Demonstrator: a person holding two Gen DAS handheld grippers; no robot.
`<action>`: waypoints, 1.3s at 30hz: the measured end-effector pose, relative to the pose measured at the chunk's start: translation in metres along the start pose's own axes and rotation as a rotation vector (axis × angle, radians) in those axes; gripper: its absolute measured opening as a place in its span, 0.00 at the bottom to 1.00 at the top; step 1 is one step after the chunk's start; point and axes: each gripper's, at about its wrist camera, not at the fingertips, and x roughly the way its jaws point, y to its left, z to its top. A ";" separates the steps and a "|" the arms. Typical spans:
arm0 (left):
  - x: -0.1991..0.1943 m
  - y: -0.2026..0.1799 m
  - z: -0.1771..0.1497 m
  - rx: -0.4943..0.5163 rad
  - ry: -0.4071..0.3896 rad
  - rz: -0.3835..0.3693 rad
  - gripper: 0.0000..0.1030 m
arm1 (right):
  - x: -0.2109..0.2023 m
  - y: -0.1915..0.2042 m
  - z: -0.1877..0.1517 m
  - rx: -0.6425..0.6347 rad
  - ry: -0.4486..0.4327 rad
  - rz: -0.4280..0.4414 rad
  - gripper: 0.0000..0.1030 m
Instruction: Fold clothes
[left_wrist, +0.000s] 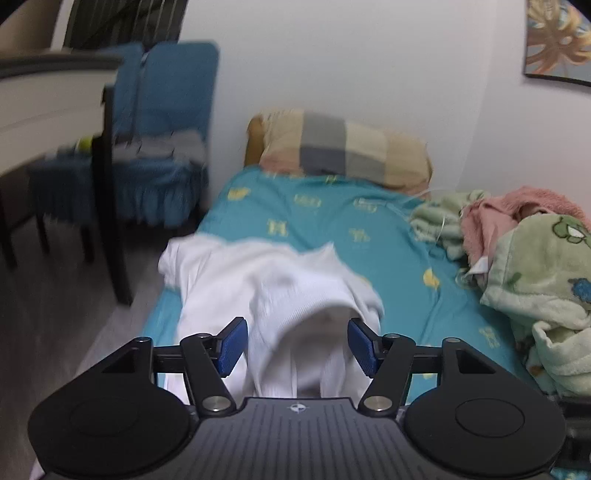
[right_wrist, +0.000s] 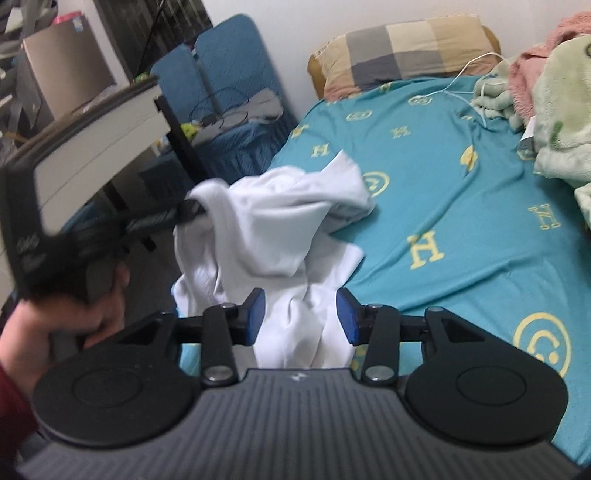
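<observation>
Crumpled white cotton garment (left_wrist: 266, 280) heaped near the left edge of the bed, on the teal sheet printed with yellow letters and smiley faces (left_wrist: 388, 236), part of it spilling over the bed's side. Left gripper (left_wrist: 297, 341) with its 2 blue pads (left_wrist: 232, 345) spread apart, white cloth bunched in the gap between them, not pinched. Right gripper (right_wrist: 300, 317) likewise wide open, a fold of the same garment (right_wrist: 273, 229) between its pads. Plaid beige-and-grey pillow (right_wrist: 402, 55) at the head, fluffy green and pink blankets (left_wrist: 535, 266) piled along the right.
</observation>
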 end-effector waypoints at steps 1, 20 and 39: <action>-0.005 0.000 -0.005 -0.008 0.032 0.026 0.64 | -0.002 -0.001 0.001 0.001 -0.005 0.013 0.44; -0.030 0.044 -0.064 -0.270 0.237 0.121 0.67 | 0.069 0.109 0.060 -0.582 0.034 0.081 0.43; -0.005 -0.003 -0.085 -0.261 0.278 -0.139 0.71 | 0.025 0.028 0.084 -0.236 -0.060 -0.104 0.05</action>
